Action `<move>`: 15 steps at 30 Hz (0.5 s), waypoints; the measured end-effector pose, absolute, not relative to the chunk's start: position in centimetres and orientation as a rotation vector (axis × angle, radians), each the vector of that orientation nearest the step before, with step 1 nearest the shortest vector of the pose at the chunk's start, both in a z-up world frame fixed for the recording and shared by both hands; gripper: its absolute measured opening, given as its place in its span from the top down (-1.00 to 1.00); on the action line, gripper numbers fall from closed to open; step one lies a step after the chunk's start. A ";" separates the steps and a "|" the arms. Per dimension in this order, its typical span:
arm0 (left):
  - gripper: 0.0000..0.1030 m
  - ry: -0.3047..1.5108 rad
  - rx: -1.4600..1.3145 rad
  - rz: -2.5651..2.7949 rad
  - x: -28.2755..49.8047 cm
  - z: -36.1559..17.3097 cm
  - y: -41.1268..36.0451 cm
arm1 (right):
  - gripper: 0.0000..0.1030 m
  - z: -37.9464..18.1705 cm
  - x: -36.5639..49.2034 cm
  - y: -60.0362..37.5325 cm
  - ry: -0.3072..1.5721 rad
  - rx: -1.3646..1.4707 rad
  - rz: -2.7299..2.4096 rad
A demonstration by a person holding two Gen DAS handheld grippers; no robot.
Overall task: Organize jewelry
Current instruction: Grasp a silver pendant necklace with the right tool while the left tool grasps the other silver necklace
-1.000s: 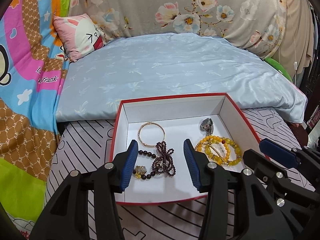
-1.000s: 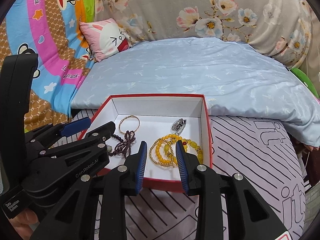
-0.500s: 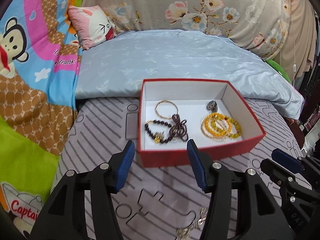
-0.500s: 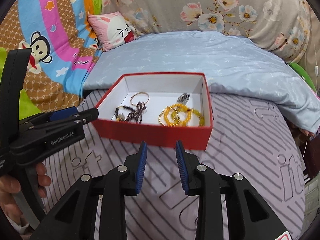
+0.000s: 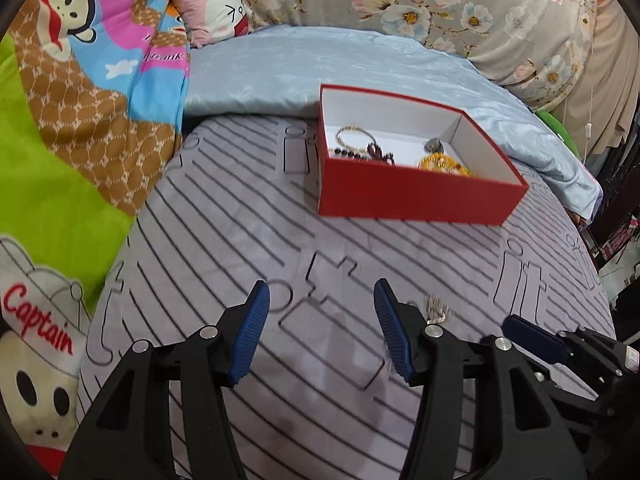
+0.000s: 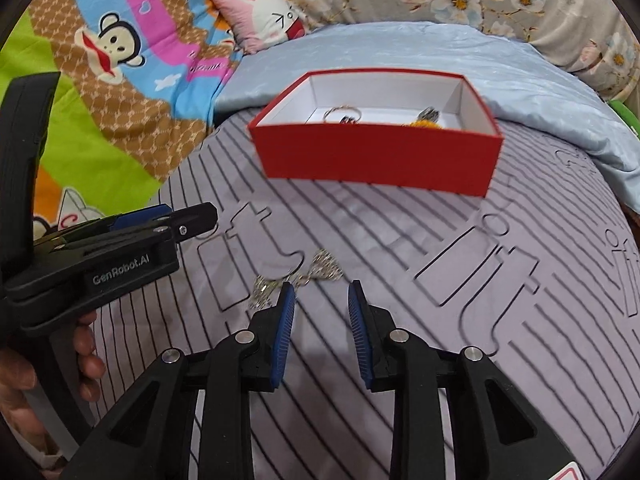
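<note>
Left wrist view: left gripper (image 5: 320, 330) jaws open over striped mat (image 5: 224, 240), red box (image 5: 416, 196) of bracelets ahead, silver chain (image 5: 438, 308) just right of its fingers; right wrist view: right gripper (image 6: 321, 328) jaws open and empty, silver chain (image 6: 320, 270) just ahead, red box (image 6: 376, 160) beyond.

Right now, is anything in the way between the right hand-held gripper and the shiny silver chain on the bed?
Nothing visible is. The tangled silver chain lies on the striped grey bedcover just ahead of the open right hand-held gripper, slightly left of its fingertips. The red cardboard box sits farther back.
</note>
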State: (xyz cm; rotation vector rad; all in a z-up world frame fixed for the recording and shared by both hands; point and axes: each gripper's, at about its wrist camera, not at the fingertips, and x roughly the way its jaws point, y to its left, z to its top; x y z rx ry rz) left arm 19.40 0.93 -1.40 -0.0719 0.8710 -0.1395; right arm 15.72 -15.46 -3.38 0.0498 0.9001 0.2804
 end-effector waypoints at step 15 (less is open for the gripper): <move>-0.02 0.916 -0.057 -0.157 17.0 -3.4 1.4 | 0.80 -5.9 17.4 -13.4 0.958 0.034 0.303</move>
